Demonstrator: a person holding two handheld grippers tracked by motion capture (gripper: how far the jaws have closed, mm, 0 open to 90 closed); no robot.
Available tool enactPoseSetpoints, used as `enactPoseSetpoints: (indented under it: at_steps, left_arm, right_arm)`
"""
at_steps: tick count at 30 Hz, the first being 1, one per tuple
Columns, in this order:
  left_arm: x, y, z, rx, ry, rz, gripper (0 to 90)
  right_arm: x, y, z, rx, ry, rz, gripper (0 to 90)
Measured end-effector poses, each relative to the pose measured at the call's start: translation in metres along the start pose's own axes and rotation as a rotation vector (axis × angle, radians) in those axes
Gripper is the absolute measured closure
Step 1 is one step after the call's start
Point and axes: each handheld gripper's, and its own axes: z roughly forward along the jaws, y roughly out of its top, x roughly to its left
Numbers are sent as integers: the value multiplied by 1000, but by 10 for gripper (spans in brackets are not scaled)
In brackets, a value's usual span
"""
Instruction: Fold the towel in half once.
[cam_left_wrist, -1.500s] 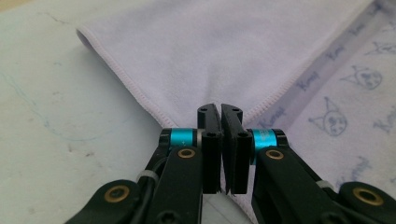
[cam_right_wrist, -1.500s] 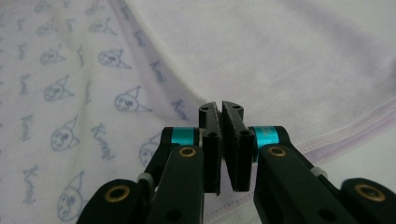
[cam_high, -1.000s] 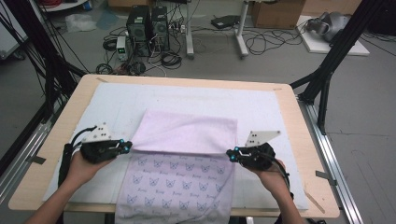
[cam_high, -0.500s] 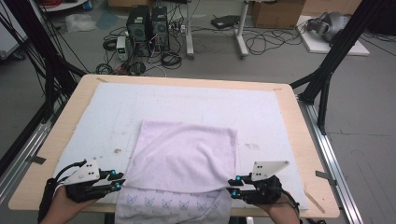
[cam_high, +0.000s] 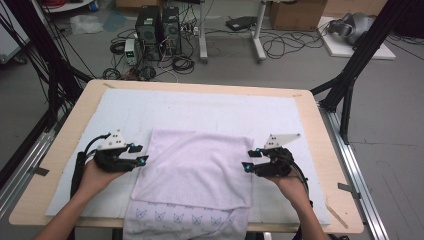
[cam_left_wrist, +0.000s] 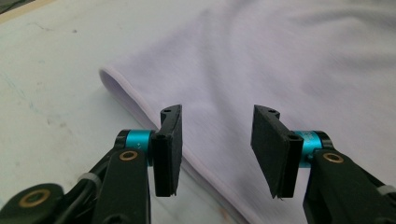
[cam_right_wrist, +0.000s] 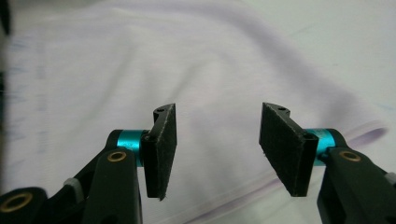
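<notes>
A pale lilac towel (cam_high: 197, 167) lies folded on the white mat, its plain side up. A printed under-layer (cam_high: 185, 222) with small cat faces hangs over the table's front edge. My left gripper (cam_high: 138, 154) hovers at the towel's left edge, open with nothing between its pads. My right gripper (cam_high: 249, 160) hovers at the towel's right edge, also open. In the left gripper view the towel's hemmed edge (cam_left_wrist: 135, 100) runs under the open gripper (cam_left_wrist: 217, 149). In the right gripper view the towel (cam_right_wrist: 140, 70) spreads below the open gripper (cam_right_wrist: 217, 149).
The white mat (cam_high: 210, 107) covers most of the wooden table (cam_high: 320, 125). Beyond the far edge, the floor holds computer towers (cam_high: 155, 25), loose cables and desk legs. Black frame posts (cam_high: 350, 75) stand at the right and left of the table.
Both grippers drew the towel's far edge toward the front, folding it over. They then let go and moved back up to the towel's sides, now open.
</notes>
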Motion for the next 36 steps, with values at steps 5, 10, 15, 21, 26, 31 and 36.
enactPoseSetpoints:
  at_steps: [5, 10, 15, 21, 26, 31, 36]
  left_arm:
    - [28, 14, 27, 15, 47, -59, 589]
    - [54, 23, 53, 59, 59, -103, 539]
    - [65, 18, 76, 89, 58, -145, 398]
    - [60, 17, 84, 100, 46, -95, 770]
    - [61, 31, 83, 85, 99, -80, 860]
    - [74, 70, 71, 43, 187, -56, 865]
    - [97, 124, 38, -74, 253, -72, 866]
  right_arm:
    - [-36, 14, 18, 41, -30, 24, 410]
    - [-63, 21, 34, 83, -57, 32, 367]
    - [-82, 10, 47, 115, -93, 80, 339]
    - [-88, 5, 59, 115, -81, 81, 742]
    - [-95, 21, 63, 167, -23, 58, 861]
    - [-112, 64, 49, 133, -146, 34, 866]
    - [-127, 121, 19, 59, -249, -2, 865]
